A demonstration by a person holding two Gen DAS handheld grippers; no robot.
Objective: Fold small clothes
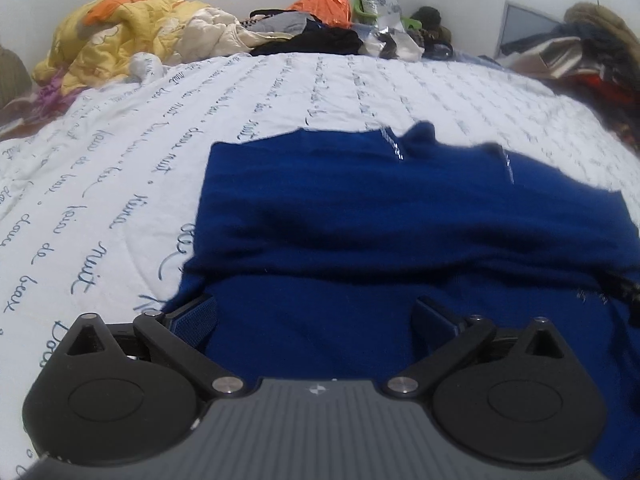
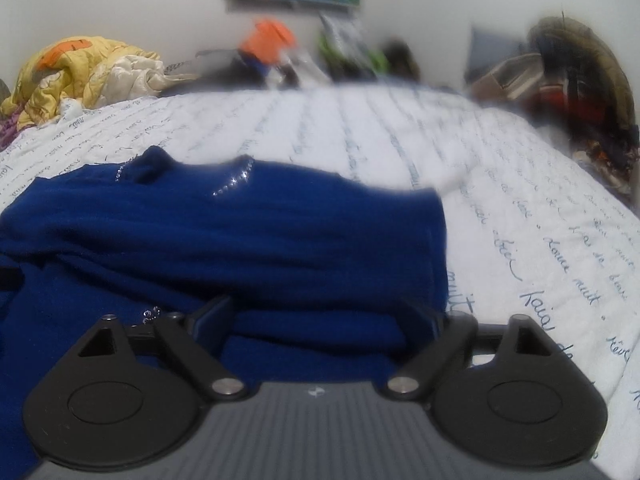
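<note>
The left gripper (image 1: 314,316) has its fingers (image 1: 196,318) spread wide over the near hem of the blue garment (image 1: 360,208), pressing nothing. The right gripper (image 2: 316,320) likewise stands with fingers (image 2: 214,318) apart above the same cloth, its right finger at the garment's edge. The garment lies folded on the bed (image 1: 120,168), whose white cover bears script. Beyond, at 11 o'clock, sits a yellow quilt (image 1: 116,28); at 12 o'clock, an orange bag (image 1: 324,0).
</note>
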